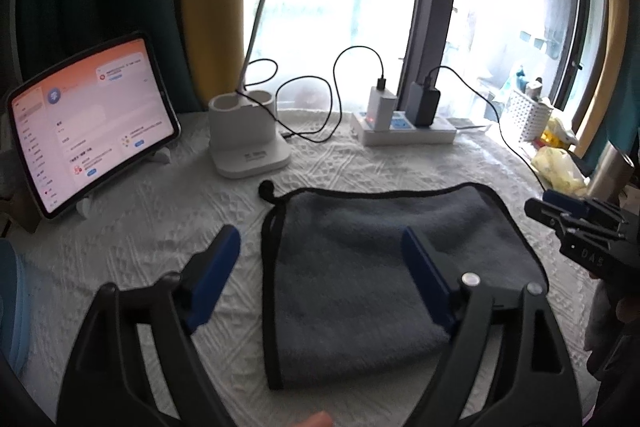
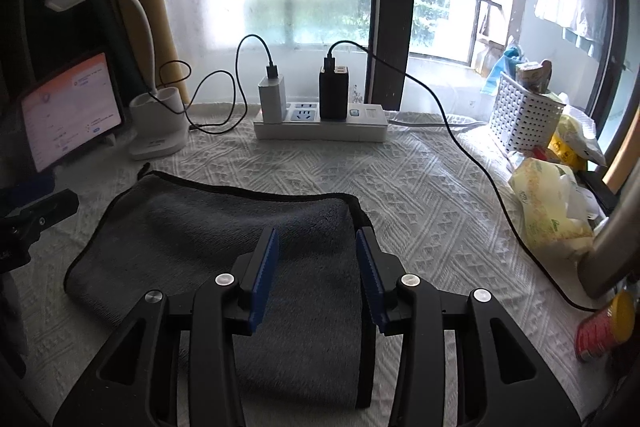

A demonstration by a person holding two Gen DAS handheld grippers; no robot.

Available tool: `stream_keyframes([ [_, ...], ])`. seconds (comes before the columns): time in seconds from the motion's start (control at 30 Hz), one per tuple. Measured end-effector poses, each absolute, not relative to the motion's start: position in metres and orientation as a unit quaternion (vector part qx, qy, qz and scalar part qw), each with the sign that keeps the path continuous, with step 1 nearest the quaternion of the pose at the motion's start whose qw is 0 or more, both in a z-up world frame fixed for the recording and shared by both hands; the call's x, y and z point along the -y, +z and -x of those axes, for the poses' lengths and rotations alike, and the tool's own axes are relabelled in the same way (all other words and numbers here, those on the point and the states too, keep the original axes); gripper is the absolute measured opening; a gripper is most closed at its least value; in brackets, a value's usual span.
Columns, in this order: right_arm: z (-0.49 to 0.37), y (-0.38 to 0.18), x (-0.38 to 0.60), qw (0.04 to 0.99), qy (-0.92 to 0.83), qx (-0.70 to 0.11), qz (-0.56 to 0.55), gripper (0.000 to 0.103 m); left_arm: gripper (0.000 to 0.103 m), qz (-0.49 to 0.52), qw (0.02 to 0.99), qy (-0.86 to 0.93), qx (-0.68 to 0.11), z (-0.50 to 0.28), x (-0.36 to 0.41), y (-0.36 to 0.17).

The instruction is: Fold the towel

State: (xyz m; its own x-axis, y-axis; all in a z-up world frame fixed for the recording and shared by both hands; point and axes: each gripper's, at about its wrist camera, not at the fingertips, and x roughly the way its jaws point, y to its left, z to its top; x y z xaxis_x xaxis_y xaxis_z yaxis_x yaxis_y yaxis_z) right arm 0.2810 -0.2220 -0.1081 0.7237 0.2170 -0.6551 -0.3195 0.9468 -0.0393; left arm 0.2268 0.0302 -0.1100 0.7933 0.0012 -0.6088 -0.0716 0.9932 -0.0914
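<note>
A grey towel (image 1: pixel 360 259) with black edging lies folded flat on the white textured tablecloth (image 1: pixel 160 247); it also shows in the right wrist view (image 2: pixel 192 239). My left gripper (image 1: pixel 320 247) is open wide and empty, hovering over the towel's left edge. My right gripper (image 2: pixel 316 247) is open and empty above the towel's right edge; it also shows at the right of the left wrist view (image 1: pixel 560 211). The towel's hanging loop (image 1: pixel 267 190) sticks out at the far left corner.
A tablet (image 1: pixel 92 123) on a stand is at the left. A white desk lamp (image 1: pixel 248 139) and a power strip (image 1: pixel 404 131) with chargers and cables stand behind the towel. A white basket (image 2: pixel 524 115), plastic bags (image 2: pixel 548 203) and a red can (image 2: pixel 604 327) crowd the right.
</note>
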Motion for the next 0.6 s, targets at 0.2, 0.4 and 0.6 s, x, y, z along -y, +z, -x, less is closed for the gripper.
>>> stream_keyframes([
  [0.2,-0.262,-0.099,0.226,0.929,0.145,-0.333,0.073,0.043,0.085,0.058,0.948,0.012,-0.312,-0.206,-0.028,-0.101],
  [0.4,-0.243,-0.092,0.232,0.932,0.144,-0.325,0.074,0.043,0.085,0.058,0.951,0.006,-0.305,-0.185,-0.026,-0.096],
  [0.6,-0.222,-0.085,0.239,0.936,0.142,-0.313,0.071,0.043,0.085,0.054,0.955,0.002,-0.292,-0.164,-0.02,-0.092],
])
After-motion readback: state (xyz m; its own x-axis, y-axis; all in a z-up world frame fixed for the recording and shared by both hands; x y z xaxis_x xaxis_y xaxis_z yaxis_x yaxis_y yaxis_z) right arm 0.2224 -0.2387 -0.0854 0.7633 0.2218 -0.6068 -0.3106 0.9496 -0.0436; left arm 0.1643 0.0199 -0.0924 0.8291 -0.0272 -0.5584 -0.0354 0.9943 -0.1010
